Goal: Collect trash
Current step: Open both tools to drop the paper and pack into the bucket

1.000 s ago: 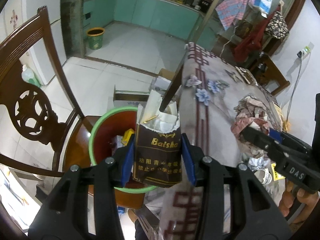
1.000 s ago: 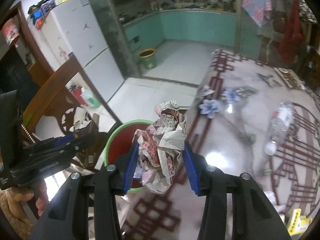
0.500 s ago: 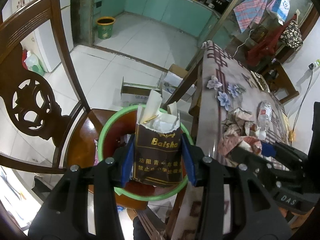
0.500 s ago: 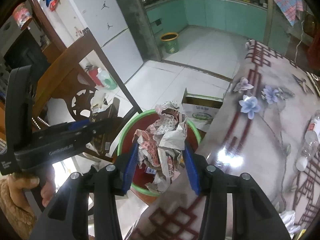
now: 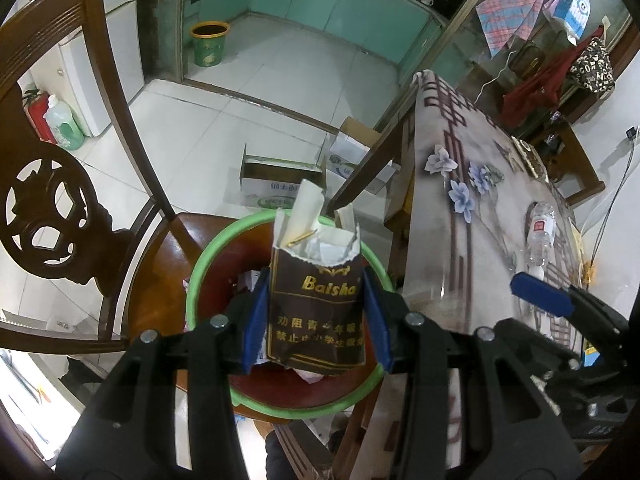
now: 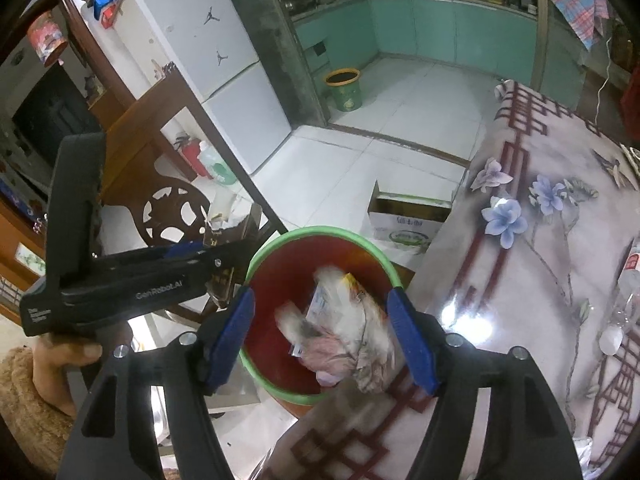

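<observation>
Over the red plastic basin with the bright green rim (image 5: pixel 208 264), the left gripper (image 5: pixel 316 316) has its blue pads clamped tight on a dark brown torn-open cigarette pack with gold "Baisha" lettering (image 5: pixel 316 312). White ragged paper and a gold-tipped bit stick out of the pack's top, so it looks pretty mangled. The basin sits on the glossy seat of a carved dark-wood chair (image 5: pixel 52 208), just beside the table edge.

From the right wrist view, the right gripper (image 6: pixel 324 336) has its jaws spread wide with nothing between the pads. Right below it a crumpled wad of pinkish-white printed paper (image 6: pixel 352 340) shows up blurred over the basin (image 6: pixel 320 236), with other wrappers in there too; can't tell if the wad is touching the bottom.

Table itself (image 6: pixel 540 280) is covered in a shiny plastic cloth, greyish with maroon lattice lines and blue-purple flowers, catching a lot of glare. A clear plastic water bottle with a red label (image 5: pixel 540 232) lies on its side on it.

Room-wise: white floor tiles, an open cardboard box (image 5: pixel 276 184) on the floor, teal kitchen cabinets (image 6: pixel 452 32) at the back, a white fridge (image 6: pixel 208 64), and a small green-yellow bin (image 6: pixel 344 88) by the doorway.
</observation>
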`<state>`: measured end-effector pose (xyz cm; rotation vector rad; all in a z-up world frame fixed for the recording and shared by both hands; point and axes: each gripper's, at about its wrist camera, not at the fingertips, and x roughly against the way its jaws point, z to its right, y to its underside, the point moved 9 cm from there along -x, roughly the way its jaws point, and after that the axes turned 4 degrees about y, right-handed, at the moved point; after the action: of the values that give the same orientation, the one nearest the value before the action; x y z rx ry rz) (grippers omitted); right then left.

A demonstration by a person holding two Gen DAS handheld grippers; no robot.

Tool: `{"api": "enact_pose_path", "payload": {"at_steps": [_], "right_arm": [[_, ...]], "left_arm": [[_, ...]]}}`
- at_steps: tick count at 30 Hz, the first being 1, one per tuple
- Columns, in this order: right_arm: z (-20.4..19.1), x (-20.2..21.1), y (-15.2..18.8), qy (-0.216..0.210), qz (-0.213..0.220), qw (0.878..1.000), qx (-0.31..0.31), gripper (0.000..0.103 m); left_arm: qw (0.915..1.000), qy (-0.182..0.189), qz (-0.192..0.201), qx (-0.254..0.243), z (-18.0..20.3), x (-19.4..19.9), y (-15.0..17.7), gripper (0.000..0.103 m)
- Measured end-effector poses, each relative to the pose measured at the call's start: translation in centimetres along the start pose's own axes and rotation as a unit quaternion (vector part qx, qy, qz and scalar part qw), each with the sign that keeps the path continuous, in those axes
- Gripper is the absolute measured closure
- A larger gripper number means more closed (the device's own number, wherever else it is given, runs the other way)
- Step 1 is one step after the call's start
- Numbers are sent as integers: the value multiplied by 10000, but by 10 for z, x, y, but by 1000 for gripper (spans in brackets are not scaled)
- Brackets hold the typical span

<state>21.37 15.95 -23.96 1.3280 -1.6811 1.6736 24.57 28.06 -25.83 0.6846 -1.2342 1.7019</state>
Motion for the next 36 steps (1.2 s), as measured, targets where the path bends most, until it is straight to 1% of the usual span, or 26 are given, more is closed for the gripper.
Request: {"api": "enact_pose_path", "payload": {"at_steps": [7, 9, 10, 11, 14, 19, 22, 26, 30, 33, 36], "right_arm": [[9, 18, -7, 98, 256, 9996, -97, 36], [11, 24, -6, 142, 296, 9994, -118, 36], [12, 26, -6, 151, 306, 9993, -121, 36], [12, 31, -5, 175, 342, 9992, -119, 36], [12, 43, -2, 224, 439, 9987, -118, 35], [15, 64, 9, 310, 586, 9977, -166, 34], [19, 74, 17, 378, 598, 9973, -190, 34], [25, 87, 28, 396, 651, 9968, -247, 33], [40, 101, 45, 440, 665, 9962, -341, 32], [59, 117, 61, 521, 678, 9956, -379, 32], [93, 138, 86, 711, 635, 9948, -358, 31]], "left_arm": [[10000, 37, -55, -18, 3, -2, 5, 60], [9999, 16, -119, -31, 4, -4, 8, 49], [9999, -12, -103, 9, 3, -3, 10, 34], [10000, 21, -66, 61, 3, -2, 11, 32], [9999, 41, -90, 87, 5, 1, 16, 32], [10000, 51, 69, -6, 15, 17, 18, 32], [9998, 80, 182, -65, 25, 29, 22, 32], [9995, 137, 215, -162, 42, 36, 30, 32], [9989, 229, 185, -362, 74, 37, 40, 32], [9979, 324, 183, -525, 106, 35, 51, 32], [9968, 413, 170, -669, 142, 32, 64, 32]]}}
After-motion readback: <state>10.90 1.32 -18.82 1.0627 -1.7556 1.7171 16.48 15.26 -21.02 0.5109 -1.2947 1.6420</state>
